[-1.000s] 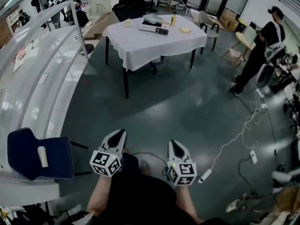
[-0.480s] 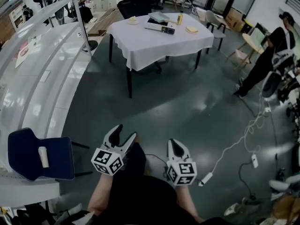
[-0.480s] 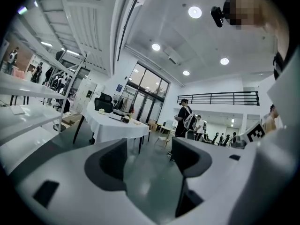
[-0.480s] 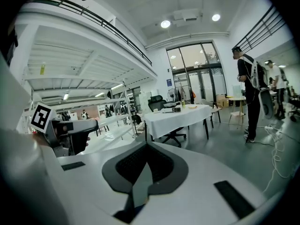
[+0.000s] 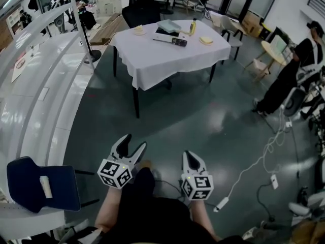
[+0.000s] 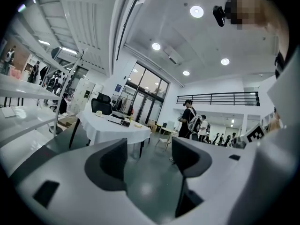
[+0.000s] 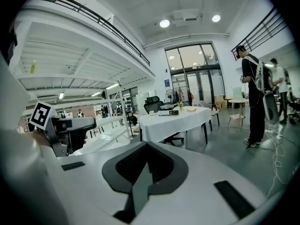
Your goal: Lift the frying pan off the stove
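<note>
I cannot make out a frying pan or a stove in any view. A table with a white cloth (image 5: 167, 52) stands far ahead across the grey floor, also seen in the left gripper view (image 6: 117, 127) and the right gripper view (image 7: 178, 118). On it lie a flat black device (image 5: 170, 39), a yellow bottle (image 5: 193, 27) and small plates. My left gripper (image 5: 134, 141) (image 6: 150, 163) has just opened its jaws and stands open with nothing between them. Beside it, my right gripper (image 5: 189, 155) (image 7: 145, 165) is shut and empty.
A curved white counter (image 5: 30, 100) runs along the left, with a blue chair (image 5: 38, 184) beside it. A person in black (image 5: 292, 80) stands at the right. White cables and power strips (image 5: 269, 151) lie on the floor at the right. A black office chair (image 5: 139, 11) stands behind the table.
The left gripper's jaws opened from shut. Both grippers and the view have moved forward across the floor toward the white table. The right gripper stays shut.
</note>
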`<state>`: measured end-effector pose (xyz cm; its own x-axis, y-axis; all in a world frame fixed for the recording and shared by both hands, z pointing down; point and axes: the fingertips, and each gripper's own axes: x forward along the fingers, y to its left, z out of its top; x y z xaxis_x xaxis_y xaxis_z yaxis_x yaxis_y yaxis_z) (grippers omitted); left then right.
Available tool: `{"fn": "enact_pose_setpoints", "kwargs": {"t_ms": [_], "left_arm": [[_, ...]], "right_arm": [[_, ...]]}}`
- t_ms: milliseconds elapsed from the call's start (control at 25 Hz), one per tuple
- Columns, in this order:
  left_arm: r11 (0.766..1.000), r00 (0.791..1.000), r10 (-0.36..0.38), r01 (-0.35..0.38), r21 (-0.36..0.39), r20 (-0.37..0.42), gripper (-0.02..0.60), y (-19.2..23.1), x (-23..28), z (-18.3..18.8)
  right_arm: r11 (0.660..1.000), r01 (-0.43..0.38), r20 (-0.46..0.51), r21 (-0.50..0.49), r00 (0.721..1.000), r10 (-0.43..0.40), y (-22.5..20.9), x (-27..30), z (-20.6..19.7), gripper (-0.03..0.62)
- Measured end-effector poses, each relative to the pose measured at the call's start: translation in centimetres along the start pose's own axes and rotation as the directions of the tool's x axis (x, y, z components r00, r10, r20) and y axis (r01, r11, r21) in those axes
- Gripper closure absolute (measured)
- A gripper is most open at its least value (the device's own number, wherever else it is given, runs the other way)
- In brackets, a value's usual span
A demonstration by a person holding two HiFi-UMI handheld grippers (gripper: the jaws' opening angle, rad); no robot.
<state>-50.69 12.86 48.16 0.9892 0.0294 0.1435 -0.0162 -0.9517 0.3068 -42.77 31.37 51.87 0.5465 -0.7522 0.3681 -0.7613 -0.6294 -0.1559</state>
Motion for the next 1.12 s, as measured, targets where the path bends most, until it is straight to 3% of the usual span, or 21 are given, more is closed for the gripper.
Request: {"fn": "enact_pose_setpoints", "kwargs": {"t_ms": [560, 1120], "left_arm": [[0.999, 0.999, -0.033, 0.033, -0.013, -0.023, 0.299, 9.2, 9.9, 5.1], [0.995, 0.995, -0.095, 0.095, 0.013, -0.024, 0.299, 15.3, 16.0, 8.2]], "right_arm": [[0.998, 0.058, 0.002, 0.022, 0.998, -0.058, -1.9, 11.7, 5.8, 0.588], [0.993, 0.111, 0.050, 0.040, 0.992, -0.113, -2.4, 19.4, 8.8, 0.588]]}}
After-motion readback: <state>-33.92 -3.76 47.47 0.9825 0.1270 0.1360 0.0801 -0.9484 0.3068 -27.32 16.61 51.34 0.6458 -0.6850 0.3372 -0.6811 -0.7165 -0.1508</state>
